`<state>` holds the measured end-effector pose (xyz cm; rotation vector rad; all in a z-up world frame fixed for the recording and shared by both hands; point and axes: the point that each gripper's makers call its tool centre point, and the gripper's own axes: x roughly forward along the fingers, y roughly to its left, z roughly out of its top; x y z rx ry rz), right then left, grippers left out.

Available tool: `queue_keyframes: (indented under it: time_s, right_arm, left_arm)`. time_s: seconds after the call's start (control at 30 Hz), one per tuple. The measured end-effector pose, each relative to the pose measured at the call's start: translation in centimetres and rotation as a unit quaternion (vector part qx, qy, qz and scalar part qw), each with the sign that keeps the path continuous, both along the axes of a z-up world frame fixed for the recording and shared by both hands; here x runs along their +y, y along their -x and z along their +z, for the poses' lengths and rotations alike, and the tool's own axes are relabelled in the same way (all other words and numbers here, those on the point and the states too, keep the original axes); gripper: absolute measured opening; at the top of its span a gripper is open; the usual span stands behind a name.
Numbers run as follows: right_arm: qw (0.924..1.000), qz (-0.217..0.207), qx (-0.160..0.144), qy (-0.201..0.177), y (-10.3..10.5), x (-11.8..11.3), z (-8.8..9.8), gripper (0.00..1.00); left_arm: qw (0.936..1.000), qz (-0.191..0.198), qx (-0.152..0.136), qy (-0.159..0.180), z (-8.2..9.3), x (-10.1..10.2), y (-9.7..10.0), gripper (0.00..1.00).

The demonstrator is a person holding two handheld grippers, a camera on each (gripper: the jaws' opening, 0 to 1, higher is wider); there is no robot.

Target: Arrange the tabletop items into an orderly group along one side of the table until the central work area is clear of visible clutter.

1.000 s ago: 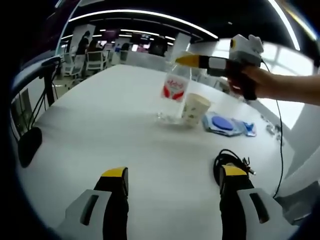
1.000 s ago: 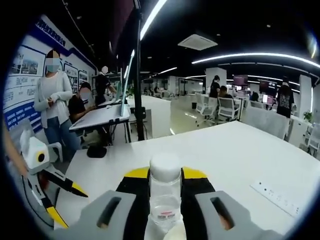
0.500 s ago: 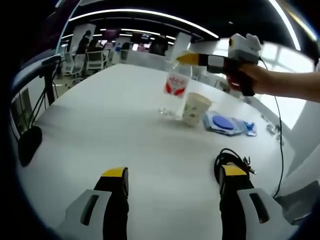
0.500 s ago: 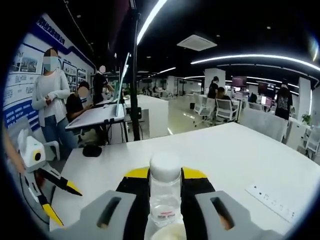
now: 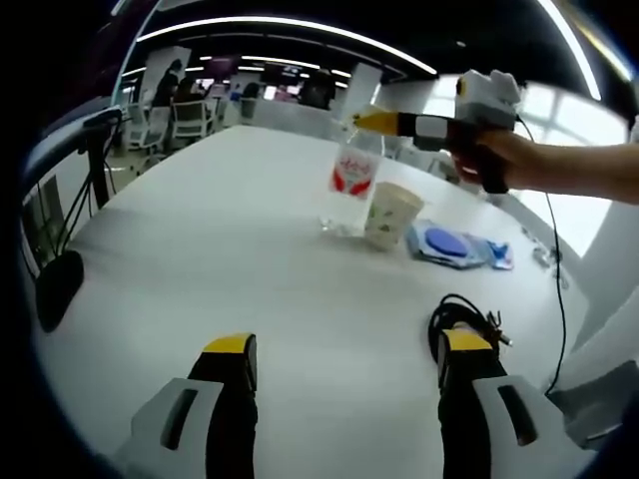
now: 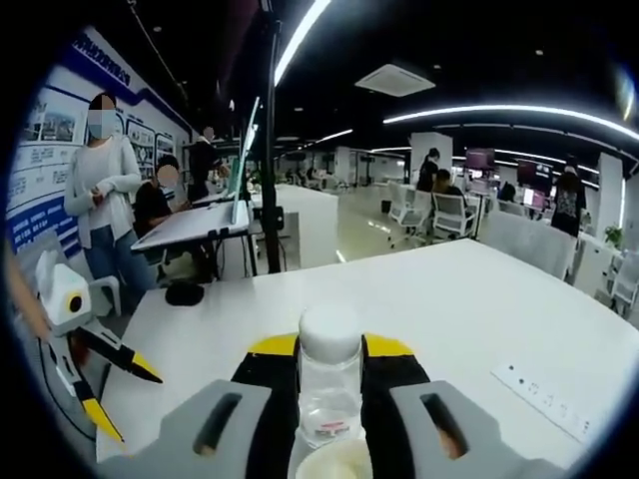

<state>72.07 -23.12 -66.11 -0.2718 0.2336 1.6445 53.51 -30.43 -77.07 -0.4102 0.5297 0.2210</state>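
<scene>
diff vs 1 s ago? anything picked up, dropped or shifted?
Almost nothing. The right gripper stays shut on the clear plastic bottle with the red label, which shifts only slightly beside the paper cup; whether it is off the white table is unclear. The left gripper stays open and low. Blue packet and black cable unmoved.

Dim hall, dark ceiling; long curved white ceiling light strips (image 6: 499, 110) give the main light. Broad glossy white bench (image 5: 220, 259) reads bright, shadows faint. Bright window (image 5: 574, 130) behind blows out, likely daylight. Strong fisheye bending at edges; distant chairs and people soft.
</scene>
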Motion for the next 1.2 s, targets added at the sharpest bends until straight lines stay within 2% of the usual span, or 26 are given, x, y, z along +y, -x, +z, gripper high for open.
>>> queue_keyframes:
  time_s: [1.0, 1.1, 1.2]
  right_arm:
    - [0.9999, -0.007, 0.011, 0.005, -0.2, 0.0, -0.1, 0.2]
    - [1.0, -0.003, 0.004, -0.008, 0.1, -0.1, 0.4, 0.21]
    - [0.9997, -0.007, 0.002, -0.022, 0.0, 0.3, 1.2, 0.28]
  left_arm:
    - [1.0, -0.004, 0.001, 0.0, 0.0, -0.2, 0.0, 0.7]
    - [1.0, -0.005, 0.002, 0.003, -0.1, -0.2, 0.0, 0.7]
    - [1.0, -0.004, 0.001, 0.002, 0.0, -0.2, 0.0, 0.7]
